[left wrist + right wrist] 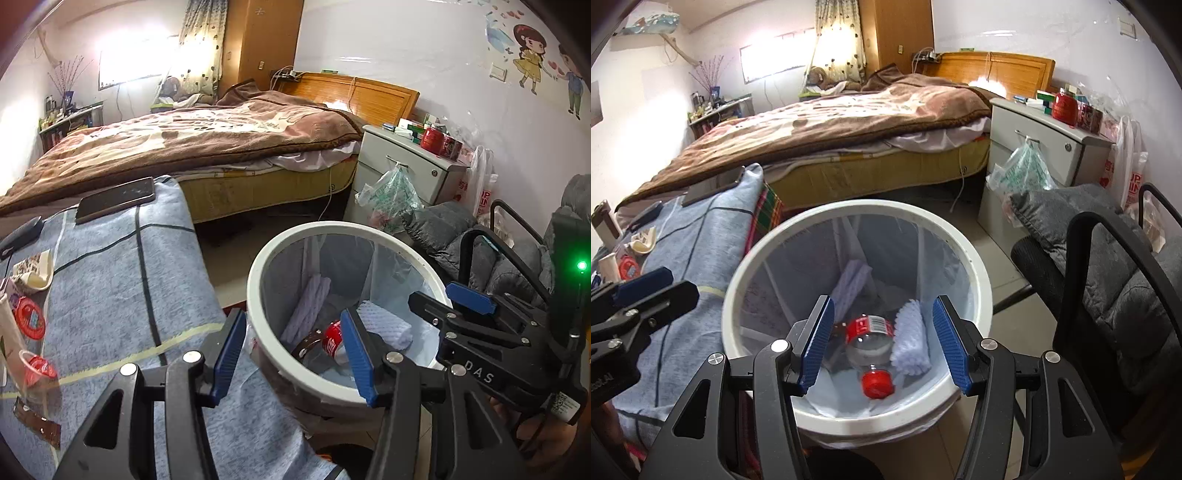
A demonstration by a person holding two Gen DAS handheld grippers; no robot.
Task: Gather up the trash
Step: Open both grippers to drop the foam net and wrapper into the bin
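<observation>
A white round trash bin (pixel 979 280) with a clear liner stands beside the blue-covered table (pixel 110 280). Inside lie a plastic bottle with a red cap and red label (pixel 870 343), and white foam wraps (pixel 912 339). My right gripper (pixel 884 345) is open and empty, right above the bin mouth. My left gripper (pixel 293 356) is open and empty, over the bin's near-left rim (pixel 255 280). The bottle (pixel 332 341) also shows in the left wrist view. Trash remains on the table at the left: red lids (pixel 30 318), a crumpled paper cup (pixel 35 273), a brown wrapper (pixel 37 424).
A phone (pixel 116 199) lies at the table's far edge. A bed (pixel 831 122) stands behind, a white nightstand (pixel 1045 144) with a hanging plastic bag (pixel 1021 170) at the right. A black chair with grey cushion (pixel 1108 258) stands right of the bin.
</observation>
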